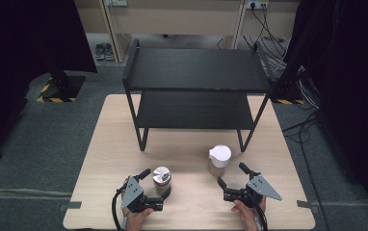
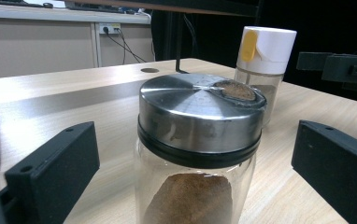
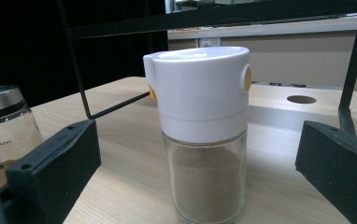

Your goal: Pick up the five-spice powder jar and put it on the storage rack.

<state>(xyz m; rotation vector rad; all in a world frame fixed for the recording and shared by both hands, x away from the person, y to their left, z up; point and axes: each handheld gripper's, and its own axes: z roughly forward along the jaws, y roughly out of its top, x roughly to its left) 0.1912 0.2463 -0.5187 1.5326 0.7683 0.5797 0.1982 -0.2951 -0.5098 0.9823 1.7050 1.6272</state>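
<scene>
The steel-lidded jar [image 1: 162, 179] stands upright on the table [image 1: 105, 159], near its front edge, holding brown powder. Your left gripper [image 1: 155, 184] brackets it with both jaws spread wide, neither touching the glass; the left gripper view shows clear gaps on both sides of the jar [image 2: 196, 154]. To its right, well apart, the white-capped shaker [image 1: 219, 161] stands upright, part filled with tan powder. Your right gripper [image 1: 232, 174] faces the shaker [image 3: 201, 135] with jaws likewise spread and clear of it. Behind both, the 2-tier black rack [image 1: 194, 86] stands at the table's far side.
</scene>
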